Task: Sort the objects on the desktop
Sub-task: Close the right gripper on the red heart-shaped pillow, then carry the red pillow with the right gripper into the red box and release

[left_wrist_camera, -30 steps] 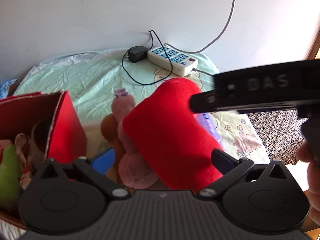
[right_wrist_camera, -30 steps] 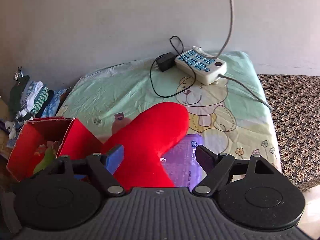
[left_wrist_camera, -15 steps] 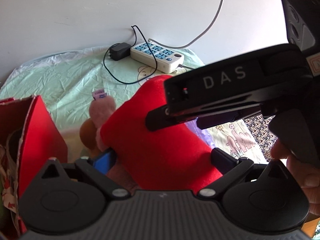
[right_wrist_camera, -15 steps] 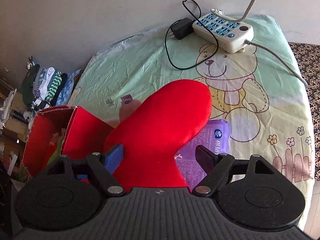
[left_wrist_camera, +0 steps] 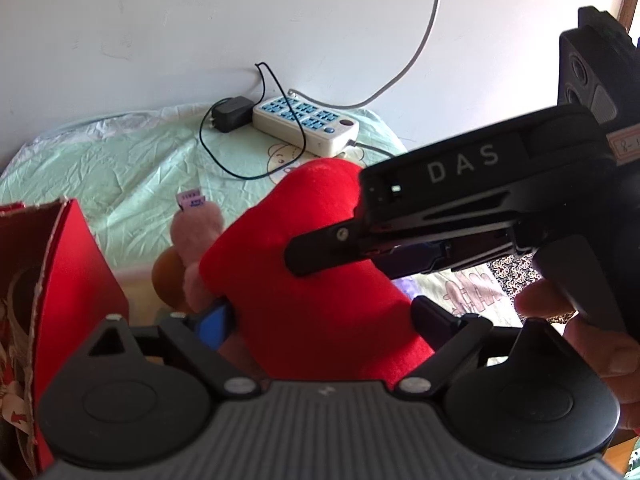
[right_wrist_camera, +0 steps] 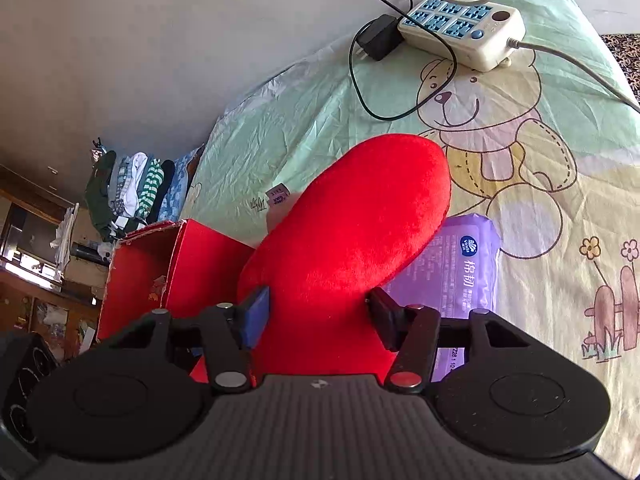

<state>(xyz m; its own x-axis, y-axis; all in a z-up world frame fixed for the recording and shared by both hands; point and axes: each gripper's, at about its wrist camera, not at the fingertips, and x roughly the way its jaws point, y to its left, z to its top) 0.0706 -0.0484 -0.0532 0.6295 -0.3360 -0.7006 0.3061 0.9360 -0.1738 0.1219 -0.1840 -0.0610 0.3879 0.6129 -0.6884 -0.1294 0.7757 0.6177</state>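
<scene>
A: Item one: the red plush toy [right_wrist_camera: 344, 248]. Where did it sit?

B: It hung above the table [right_wrist_camera: 560, 152], caught between both claws, just beside the red box [right_wrist_camera: 140, 280]. The right claw [right_wrist_camera: 316, 312] was closed partway on its lower end, both pads pressing the fabric. The left claw [left_wrist_camera: 320, 320] gripped the same end likewise.

A: Handling?

B: Judged soft, light and squashy, not fragile. A grip across the thick middle seemed safest; the fuzzy surface should not slip.

A: Differences between views?

B: The left view alone showed pink plush limbs [left_wrist_camera: 196, 240] and the right tool's body crossing in front. The right view alone showed a purple tissue pack [right_wrist_camera: 460, 264] under the toy. Both showed the power strip [right_wrist_camera: 460, 28].
</scene>
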